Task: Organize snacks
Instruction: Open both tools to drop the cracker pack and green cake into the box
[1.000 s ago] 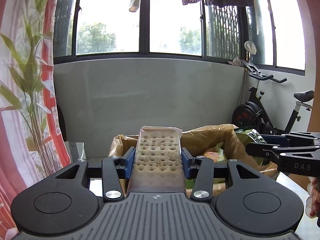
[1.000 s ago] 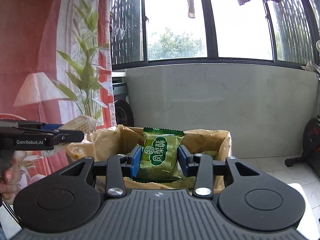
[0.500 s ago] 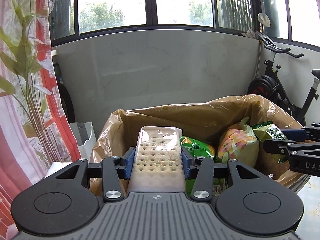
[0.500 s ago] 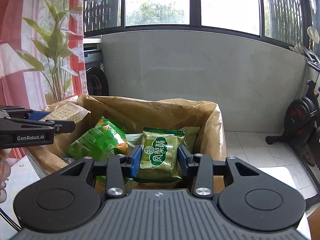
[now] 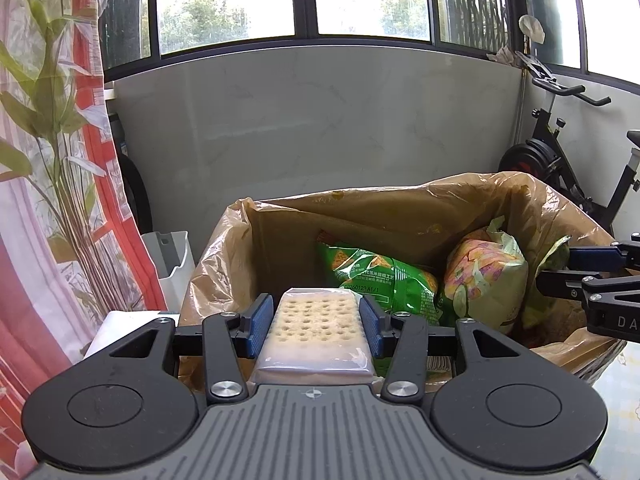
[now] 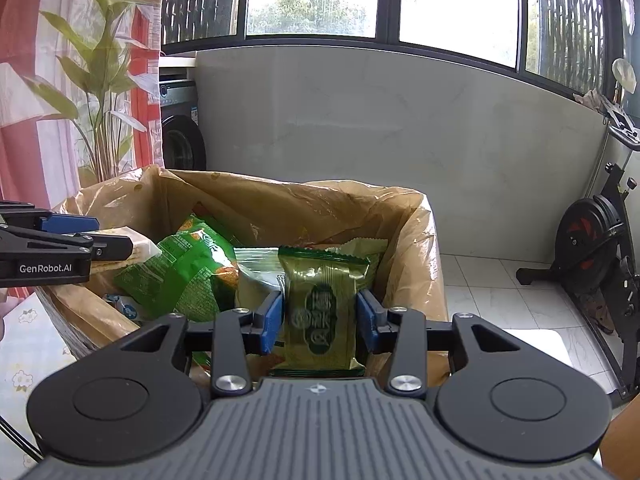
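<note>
My left gripper (image 5: 316,314) is shut on a clear-wrapped cracker pack (image 5: 316,336), held just above the near left corner of a box lined with a brown plastic bag (image 5: 400,216). In the right wrist view my right gripper (image 6: 318,316) is shut on a green snack packet (image 6: 322,304) over the box's right half (image 6: 412,248). Inside the box lie a green chips bag (image 5: 380,276) and a yellow-pink bag (image 5: 484,280). Each gripper shows in the other's view, the right gripper (image 5: 560,270) at the right edge and the left gripper (image 6: 120,244) at the left edge with the cracker pack (image 6: 142,248).
An exercise bike (image 6: 600,240) stands on the tiled floor to the right. A white bin (image 5: 172,256) and a washing machine (image 6: 180,136) stand left of the box by a leaf-print curtain (image 5: 48,160). A floral tablecloth (image 6: 24,340) lies under the box.
Both grippers have tipped downward and come closer over the box, so its inside and the bags in it now show. Both still hold their packets.
</note>
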